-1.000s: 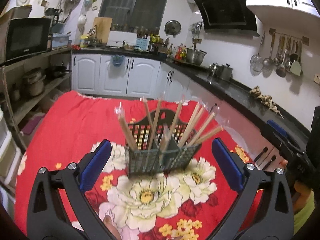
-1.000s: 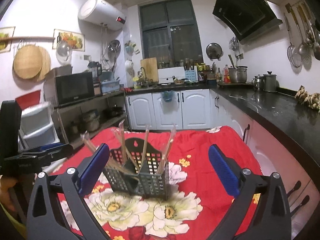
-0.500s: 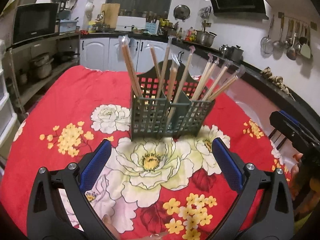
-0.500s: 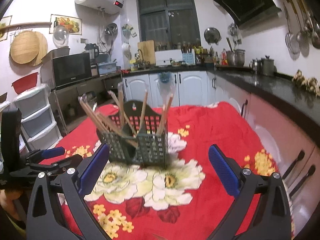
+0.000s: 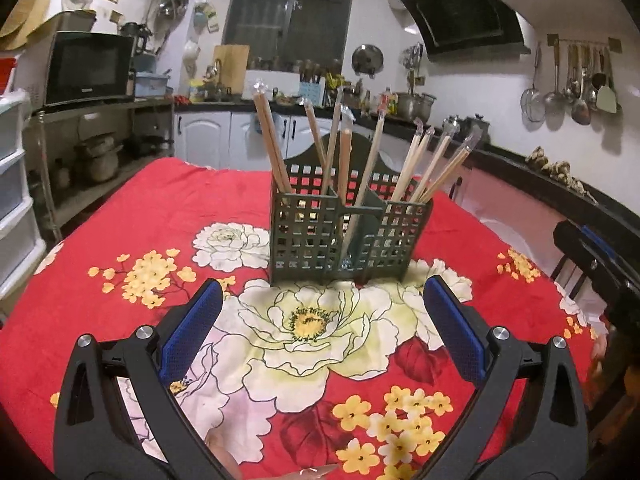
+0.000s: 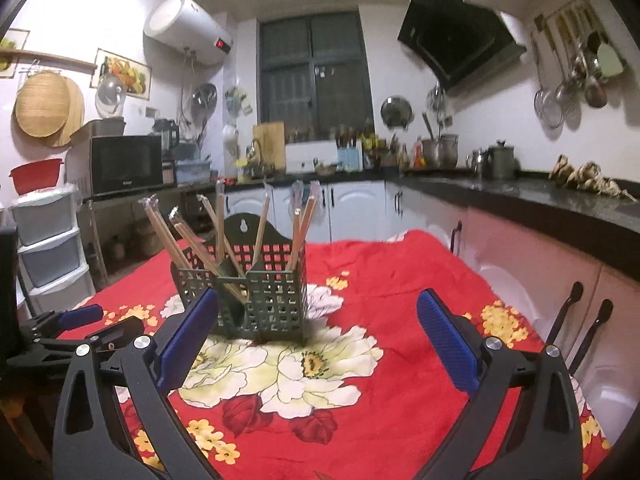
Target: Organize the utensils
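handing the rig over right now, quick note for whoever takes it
Left tongs: open, empty, above the red floral cloth, short of the holder.
Right tongs: open, empty, also short of the holder.
Green lattice utensil holder stands upright mid-table; wrapped chopsticks stand fanned across its compartments.
Done: no loose utensils visible on the cloth.
Left: perhaps nothing; check outside the views, maybe even out the compartments.

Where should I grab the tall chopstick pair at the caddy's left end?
Take the chopstick pair high on its bare shaft, above the caddy rim, coming from above with the left gripper. It leans left, apart from neighbours.
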The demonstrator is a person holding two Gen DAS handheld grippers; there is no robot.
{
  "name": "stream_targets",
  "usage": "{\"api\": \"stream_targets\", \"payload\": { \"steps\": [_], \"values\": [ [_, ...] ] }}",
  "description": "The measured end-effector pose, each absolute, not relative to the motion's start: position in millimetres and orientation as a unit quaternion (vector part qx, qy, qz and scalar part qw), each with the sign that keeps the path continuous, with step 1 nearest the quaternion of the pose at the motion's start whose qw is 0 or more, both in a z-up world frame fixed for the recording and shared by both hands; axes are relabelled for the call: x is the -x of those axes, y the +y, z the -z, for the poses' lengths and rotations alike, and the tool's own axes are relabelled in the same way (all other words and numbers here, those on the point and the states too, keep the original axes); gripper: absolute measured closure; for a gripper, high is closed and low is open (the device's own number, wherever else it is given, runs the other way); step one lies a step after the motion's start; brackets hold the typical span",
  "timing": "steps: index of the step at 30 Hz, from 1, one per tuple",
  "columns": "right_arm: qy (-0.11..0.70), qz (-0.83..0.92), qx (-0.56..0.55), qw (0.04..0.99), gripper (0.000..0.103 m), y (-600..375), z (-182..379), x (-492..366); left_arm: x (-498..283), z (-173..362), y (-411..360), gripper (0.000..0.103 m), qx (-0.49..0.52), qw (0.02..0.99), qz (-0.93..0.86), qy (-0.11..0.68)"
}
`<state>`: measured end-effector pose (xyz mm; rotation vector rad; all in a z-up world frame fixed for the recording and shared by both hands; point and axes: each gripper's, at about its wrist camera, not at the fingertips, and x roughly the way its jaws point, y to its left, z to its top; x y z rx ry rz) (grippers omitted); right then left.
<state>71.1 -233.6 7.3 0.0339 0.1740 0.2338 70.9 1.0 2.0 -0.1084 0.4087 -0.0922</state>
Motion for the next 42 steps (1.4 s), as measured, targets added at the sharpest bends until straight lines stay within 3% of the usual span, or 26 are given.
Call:
{"api": "stream_targets", "payload": {
  "steps": [15,42],
  "values": [
    [0.033,-0.127,0.005,0.991,0.006,-221,8,-38,-54,6,-2,0.01,0.04,0.986,0.015,0.161],
    [0.035,-0.111,-0.016,0.993,0.006,-229,10,-38,-50,4,-3,0.01,0.043,0.987,0.013,0.152]
  ]
}}
